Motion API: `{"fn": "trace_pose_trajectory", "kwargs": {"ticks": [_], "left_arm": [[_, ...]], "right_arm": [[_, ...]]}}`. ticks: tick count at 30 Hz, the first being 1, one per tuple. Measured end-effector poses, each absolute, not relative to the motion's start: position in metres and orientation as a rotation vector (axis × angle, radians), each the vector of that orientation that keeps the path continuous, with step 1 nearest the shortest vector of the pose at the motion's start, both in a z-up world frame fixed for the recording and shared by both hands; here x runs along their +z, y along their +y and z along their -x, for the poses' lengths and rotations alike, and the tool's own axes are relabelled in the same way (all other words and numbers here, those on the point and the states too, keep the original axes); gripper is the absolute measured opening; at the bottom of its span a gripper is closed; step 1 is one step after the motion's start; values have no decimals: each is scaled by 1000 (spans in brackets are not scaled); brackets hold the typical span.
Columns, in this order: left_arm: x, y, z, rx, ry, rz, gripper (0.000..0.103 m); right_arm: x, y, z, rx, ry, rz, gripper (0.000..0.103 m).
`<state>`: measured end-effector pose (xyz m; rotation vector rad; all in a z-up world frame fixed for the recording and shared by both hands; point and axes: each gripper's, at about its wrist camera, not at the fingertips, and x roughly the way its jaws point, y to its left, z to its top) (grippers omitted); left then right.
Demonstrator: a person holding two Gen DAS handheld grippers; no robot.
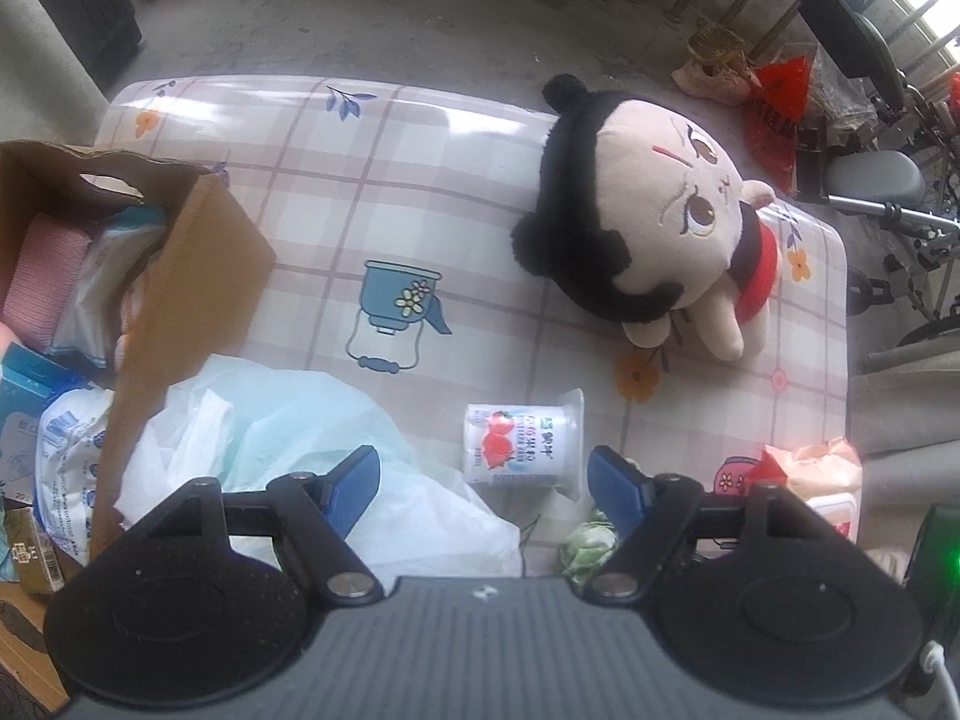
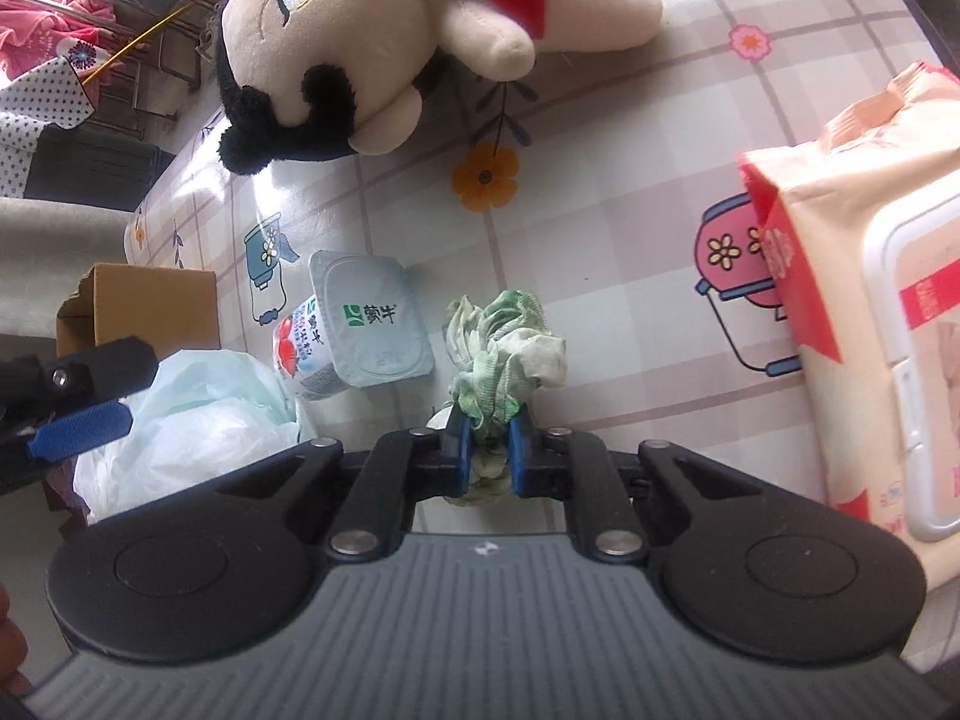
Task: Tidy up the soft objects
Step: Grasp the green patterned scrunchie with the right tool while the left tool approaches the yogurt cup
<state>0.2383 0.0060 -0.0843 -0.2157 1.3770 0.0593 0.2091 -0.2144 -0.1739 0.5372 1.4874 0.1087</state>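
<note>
My right hand-held gripper was clamped on the green crumpled cloth at lower centre of the frame, on the desk; my left hand-held gripper stood wide open, empty.

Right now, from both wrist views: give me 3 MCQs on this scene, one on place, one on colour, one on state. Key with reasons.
1. Where is the yogurt cup?
A. inside the cardboard box
B. on its side on the tablecloth
C. on top of the wipes pack

2. What colour is the plush doll's scarf?
A. red
B. blue
C. green

3. What is the right tool doing?
A. open over the doll
B. shut on nothing
C. shut on the green-and-white crumpled cloth

Key:
1 B: its foil lid faces sideways, and it lies beside the plastic bag.
2 A: a red band sits at the neck.
3 C: the blue pads squeeze the cloth between them.
</note>
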Motion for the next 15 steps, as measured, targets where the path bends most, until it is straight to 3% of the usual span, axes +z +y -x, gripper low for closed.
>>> {"fn": "trace_pose_trajectory", "kwargs": {"ticks": [8, 13, 15], "left_arm": [[-123, -39, -263, -60, 1493, 160, 83], [-156, -62, -273, -45, 1562, 34, 63], [-163, -66, -275, -33, 1565, -18, 62]], "right_arm": [[-164, -232, -191, 161, 1487, -418, 10], [-168, -242, -186, 184, 1498, -428, 11], [-166, -244, -184, 189, 1492, -427, 11]]}}
